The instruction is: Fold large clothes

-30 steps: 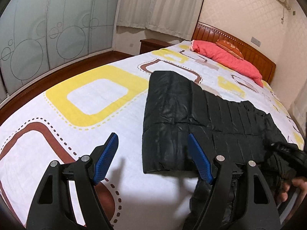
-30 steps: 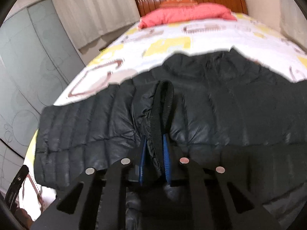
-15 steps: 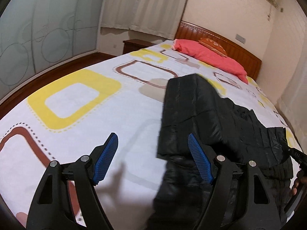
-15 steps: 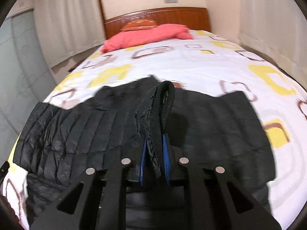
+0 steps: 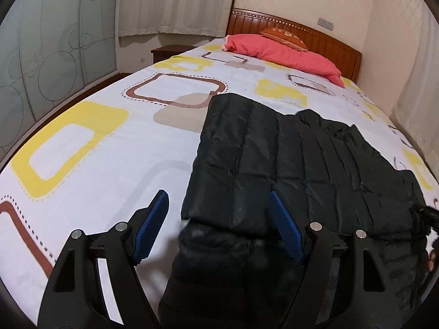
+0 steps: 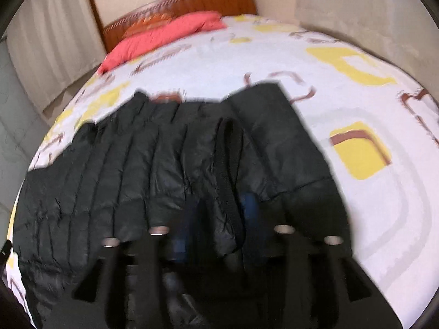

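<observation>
The black puffer jacket (image 5: 288, 170) lies across the middle of the bed (image 5: 115, 148), soft, light and probably slippery. The left gripper (image 5: 219, 227) gapes empty over its lower-left hem; the right gripper (image 6: 219, 216), blurred, is opening, cuff between its pads. Best grasped at hem corners

The right wrist view is smeared by motion; the right tongs (image 6: 216, 219) show only as dark blurred shapes, their blue pads (image 6: 248, 205) barely legible. The black jacket (image 5: 288, 164) runs off the left wrist view's bottom edge; a hand (image 5: 429, 257) is cut off at its right edge.
</observation>
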The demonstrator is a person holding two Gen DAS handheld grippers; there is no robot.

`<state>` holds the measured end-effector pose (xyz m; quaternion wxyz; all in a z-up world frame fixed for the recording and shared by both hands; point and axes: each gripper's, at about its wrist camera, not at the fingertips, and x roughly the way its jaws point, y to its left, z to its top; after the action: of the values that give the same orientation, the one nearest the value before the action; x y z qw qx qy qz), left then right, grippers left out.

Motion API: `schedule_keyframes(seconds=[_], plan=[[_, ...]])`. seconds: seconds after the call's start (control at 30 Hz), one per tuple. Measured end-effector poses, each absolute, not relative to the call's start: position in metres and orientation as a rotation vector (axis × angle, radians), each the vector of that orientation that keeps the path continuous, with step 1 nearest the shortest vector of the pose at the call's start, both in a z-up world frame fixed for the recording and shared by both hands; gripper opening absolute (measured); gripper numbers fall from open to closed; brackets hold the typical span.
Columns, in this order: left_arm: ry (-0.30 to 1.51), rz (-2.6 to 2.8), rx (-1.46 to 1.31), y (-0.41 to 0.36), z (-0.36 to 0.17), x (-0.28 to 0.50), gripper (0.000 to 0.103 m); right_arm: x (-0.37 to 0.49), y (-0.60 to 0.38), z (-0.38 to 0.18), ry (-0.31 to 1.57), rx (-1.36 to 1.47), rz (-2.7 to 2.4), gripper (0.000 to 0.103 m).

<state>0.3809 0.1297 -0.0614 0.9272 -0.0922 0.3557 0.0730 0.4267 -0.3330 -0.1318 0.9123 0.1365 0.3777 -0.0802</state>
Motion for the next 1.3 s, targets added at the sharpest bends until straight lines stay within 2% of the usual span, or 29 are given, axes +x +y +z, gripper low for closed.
schedule_keyframes(seconds=[0.17, 0.37, 0.57, 0.7, 0.8, 0.83, 0.97, 1.1, 1.3], plan=[[0.724, 0.184, -0.197, 0.130, -0.068, 0.411, 0.075, 0.427, -0.302, -0.123, 0.706, 0.208, -0.133, 0.061], [0.874, 0.194, -0.195, 0.128, -0.104, 0.441, 0.070, 0.451, -0.278, -0.163, 0.818, 0.108, -0.138, 0.059], [0.785, 0.248, -0.261, 0.135, -0.066, 0.423, 0.069, 0.454, -0.277, -0.125, 0.739, 0.163, -0.122, 0.058], [0.719, 0.243, -0.286, 0.131, -0.059, 0.443, 0.072, 0.482, -0.268, -0.127, 0.718, 0.170, -0.112, 0.059], [0.866, 0.239, -0.281, 0.129, -0.093, 0.477, 0.072, 0.509, -0.264, -0.155, 0.842, 0.170, -0.118, 0.061], [0.894, 0.249, -0.283, 0.130, -0.098, 0.481, 0.072, 0.508, -0.262, -0.152, 0.830, 0.160, -0.130, 0.061], [0.835, 0.241, -0.339, 0.135, -0.085, 0.473, 0.073, 0.495, -0.261, -0.139, 0.780, 0.173, -0.142, 0.061], [0.913, 0.249, -0.309, 0.134, -0.109, 0.486, 0.077, 0.503, -0.259, -0.160, 0.807, 0.142, -0.148, 0.064], [0.884, 0.226, -0.448, 0.153, -0.089, 0.451, 0.077, 0.473, -0.274, -0.136, 0.773, 0.228, -0.120, 0.064]])
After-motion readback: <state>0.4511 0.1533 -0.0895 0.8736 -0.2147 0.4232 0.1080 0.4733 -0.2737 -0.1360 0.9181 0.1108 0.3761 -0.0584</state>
